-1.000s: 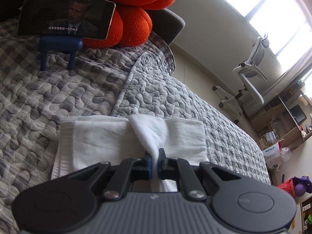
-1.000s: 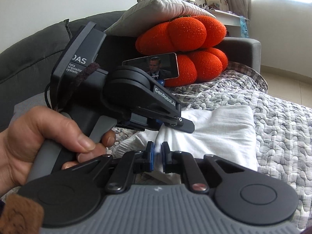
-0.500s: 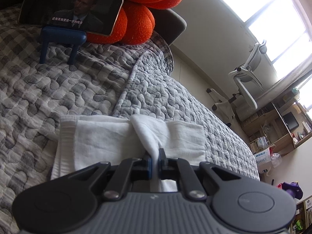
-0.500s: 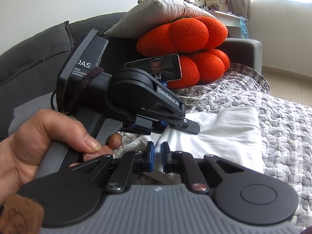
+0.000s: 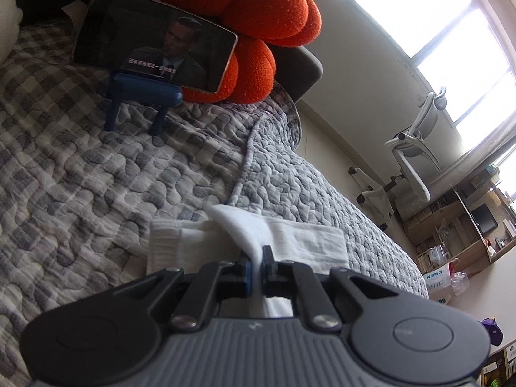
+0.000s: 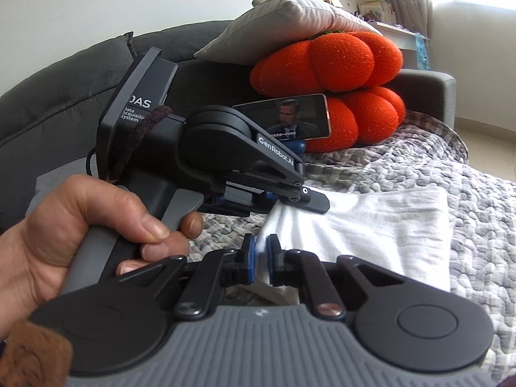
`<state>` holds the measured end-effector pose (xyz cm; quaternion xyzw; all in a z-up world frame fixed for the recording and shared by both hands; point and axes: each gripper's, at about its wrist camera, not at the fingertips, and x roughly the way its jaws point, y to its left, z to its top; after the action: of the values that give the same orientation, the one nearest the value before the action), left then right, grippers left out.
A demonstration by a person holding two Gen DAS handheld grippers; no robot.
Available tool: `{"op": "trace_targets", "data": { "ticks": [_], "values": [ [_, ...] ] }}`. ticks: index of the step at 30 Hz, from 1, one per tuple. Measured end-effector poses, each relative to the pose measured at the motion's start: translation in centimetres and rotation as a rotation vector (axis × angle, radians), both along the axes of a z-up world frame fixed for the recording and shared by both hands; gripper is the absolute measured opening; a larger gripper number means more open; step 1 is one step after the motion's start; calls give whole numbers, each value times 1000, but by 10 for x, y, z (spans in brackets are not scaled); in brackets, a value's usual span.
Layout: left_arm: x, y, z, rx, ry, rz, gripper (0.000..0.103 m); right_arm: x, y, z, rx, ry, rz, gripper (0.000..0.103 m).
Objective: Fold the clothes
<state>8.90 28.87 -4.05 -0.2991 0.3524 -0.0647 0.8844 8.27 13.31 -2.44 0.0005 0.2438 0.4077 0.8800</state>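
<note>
A folded white garment (image 5: 309,245) (image 6: 387,225) lies on a grey quilted blanket (image 5: 161,187) (image 6: 477,193) over a sofa. My left gripper (image 5: 256,258) is shut on a raised pinch of the garment's near edge. My right gripper (image 6: 260,248) is shut on the garment's near corner, with white cloth between its blue pads. In the right wrist view the left gripper's body (image 6: 225,148), held by a hand (image 6: 96,235), sits just left of and above the right one, its fingertips on the same edge of the cloth.
A phone (image 5: 154,38) (image 6: 290,116) on a blue stand (image 5: 142,96) plays a video in front of an orange pumpkin cushion (image 5: 258,25) (image 6: 338,64). A grey pillow (image 6: 283,29) rests on the cushion. An office chair (image 5: 416,148) and shelves (image 5: 458,225) stand beyond the sofa's right edge.
Both grippers have moved forward toward the phone and cushion while holding the cloth; the left has lifted and tilted, so less of the garment shows ahead of it.
</note>
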Motion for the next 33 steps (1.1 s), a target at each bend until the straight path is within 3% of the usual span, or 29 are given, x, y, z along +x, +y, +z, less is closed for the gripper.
{"op": "trace_targets", "data": {
  "ticks": [27, 30, 32, 33],
  "values": [
    [-4, 23, -10, 55, 53, 51, 6, 8, 34, -14, -26, 118, 20, 11],
    [-3, 25, -12, 63, 76, 74, 14, 8, 37, -17, -46, 129, 21, 12],
    [-4, 28, -13, 68, 89, 95, 30, 7, 28, -12, -34, 125, 19, 18],
    [-5, 30, -13, 69, 92, 105, 31, 6, 23, -9, -29, 123, 18, 18]
  ]
}}
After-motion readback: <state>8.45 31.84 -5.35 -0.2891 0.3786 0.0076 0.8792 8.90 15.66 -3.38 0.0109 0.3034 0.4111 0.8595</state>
